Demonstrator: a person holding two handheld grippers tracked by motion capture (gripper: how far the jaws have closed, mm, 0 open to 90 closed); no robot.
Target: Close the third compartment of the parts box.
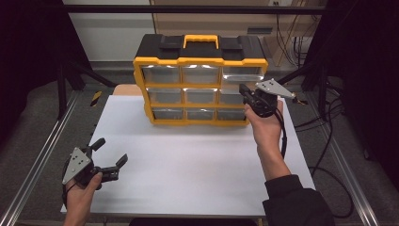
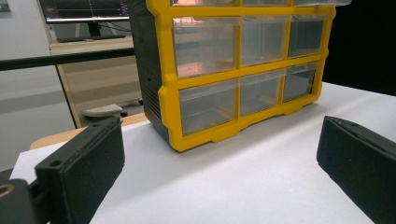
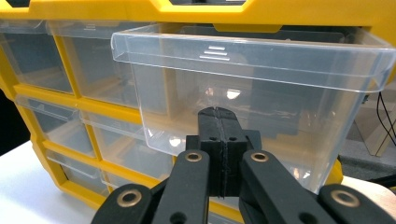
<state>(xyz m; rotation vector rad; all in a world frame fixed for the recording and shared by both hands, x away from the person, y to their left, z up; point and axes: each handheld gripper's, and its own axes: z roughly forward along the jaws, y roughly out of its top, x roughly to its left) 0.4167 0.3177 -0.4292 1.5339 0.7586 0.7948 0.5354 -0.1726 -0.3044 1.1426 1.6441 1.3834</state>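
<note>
A yellow and black drawer cabinet (image 1: 200, 82) with clear drawers stands at the back of the white table (image 1: 188, 160). Its top right drawer (image 3: 252, 93) is pulled partly out. My right gripper (image 1: 245, 94) is shut with nothing between its jaws, held just in front of and below that drawer (image 1: 242, 73); in the right gripper view its joined tips (image 3: 219, 114) point at the drawer's clear front. My left gripper (image 1: 112, 151) rests open near the table's front left corner, its pads (image 2: 88, 158) wide apart, facing the cabinet (image 2: 233, 70).
Metal frame rails (image 1: 42, 155) run along both sides of the table. Cables (image 1: 324, 155) trail off the right edge. A wooden board (image 1: 126, 89) lies behind the table's back left corner.
</note>
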